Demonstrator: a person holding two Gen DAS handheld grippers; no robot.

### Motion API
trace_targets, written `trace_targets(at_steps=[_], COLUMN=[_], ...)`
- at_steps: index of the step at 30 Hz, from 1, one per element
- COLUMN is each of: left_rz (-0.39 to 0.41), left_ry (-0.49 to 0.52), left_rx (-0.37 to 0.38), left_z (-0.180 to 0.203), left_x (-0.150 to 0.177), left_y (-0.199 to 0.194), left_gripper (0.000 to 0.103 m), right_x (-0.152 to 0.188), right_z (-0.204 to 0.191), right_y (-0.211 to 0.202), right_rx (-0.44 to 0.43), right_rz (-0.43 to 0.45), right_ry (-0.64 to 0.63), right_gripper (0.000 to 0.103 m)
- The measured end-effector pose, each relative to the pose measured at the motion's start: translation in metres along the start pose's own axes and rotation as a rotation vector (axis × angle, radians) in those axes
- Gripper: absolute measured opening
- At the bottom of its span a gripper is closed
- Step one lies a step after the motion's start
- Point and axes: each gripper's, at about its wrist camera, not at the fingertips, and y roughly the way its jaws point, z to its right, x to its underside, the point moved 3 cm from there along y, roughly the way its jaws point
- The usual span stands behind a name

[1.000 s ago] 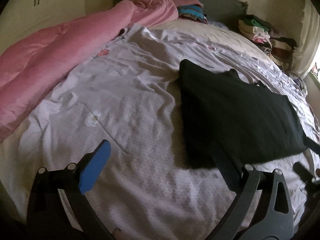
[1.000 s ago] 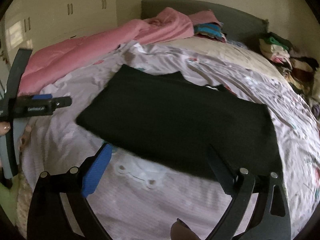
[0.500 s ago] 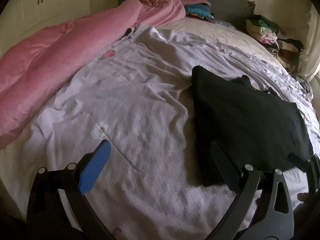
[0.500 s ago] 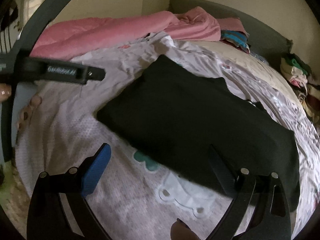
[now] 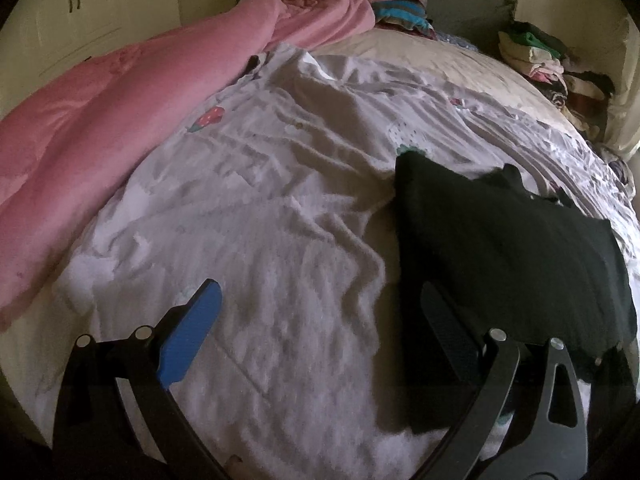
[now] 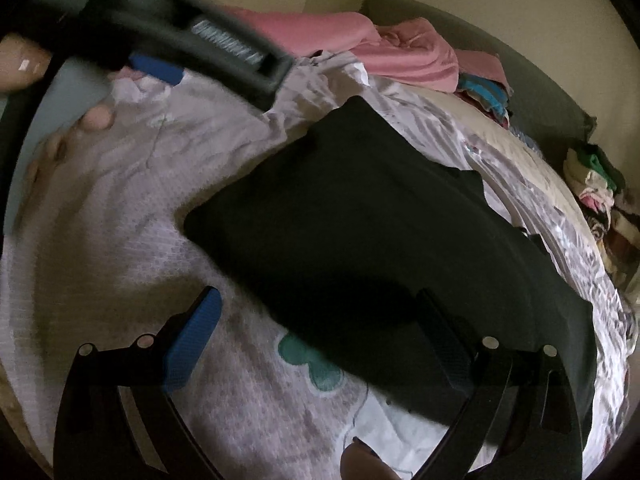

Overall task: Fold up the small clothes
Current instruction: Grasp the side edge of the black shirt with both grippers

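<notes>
The right wrist view shows the black garment (image 6: 360, 232) lying flat on the bed sheet (image 6: 120, 264), spread as a broad, roughly rectangular panel with a notched neckline on its far edge. The fabric looks soft, light and limp; it is expected to drape and sag when lifted, and to slide easily over the sheet rather than hold a crease by itself. The safest holds are judged to be the near corners and the near hem, where a single thin edge can be pinched without gathering the sheet below.

The right gripper (image 6: 320, 344) hovers over the near edge of the garment with its fingers spread wide and holding nothing. In the left wrist view, the left gripper (image 5: 320, 332) hangs above the sheet just beside the garment's left edge, fingers likewise spread and empty.

A pink quilt (image 5: 120, 112) lies along the far left of the bed. Stacked clothes (image 5: 536, 56) sit at the far right corner.
</notes>
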Motion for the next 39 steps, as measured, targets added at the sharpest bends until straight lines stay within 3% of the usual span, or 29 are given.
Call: trace_targets(at_steps=[9,20,23,25,28,34,39], left_rz=[-0.011,-0.038,-0.044,-0.048,-0.060,-0.085,-0.119], left_ry=[-0.015,-0.011,-0.005,-0.002,-0.004,-0.027,-0.059], left_rx=[0.007,0.003,0.006,0.005,0.023,0.099,0.175], left_z=[0.002,0.005,0.008,0.010,0.014,0.027,0.039], left_x=[-0.021,-0.021,-0.022,-0.024,-0.026,-0.033,-0.036], left_y=[0.018,0.033,0.035,0.037,0.040,0.042,0.047], left_gripper=[0.093,0.093,0.093,0.093,0.093,0.093,0.093], right_x=[-0.009,-0.029,-0.033,-0.033,-0.034,-0.033,-0.030], right_z=[-0.005,-0.003,-0.002,-0.001,0.003,0.016,0.022], right_y=[0.018,0.038,0.036,0.031,0.020,0.003,-0.006], right_rx=[0.062,0.126,0.136,0.127,0.127,0.111,0.107], right_rz=[-0.011,-0.003,0.018,0.042,0.085,0.140,0.162], right_ry=[-0.043,-0.071,-0.076,-0.075,-0.063,-0.021,-0.011], right_gripper=[0.098,0.097,0.075,0.051,0.034,0.022,0.018])
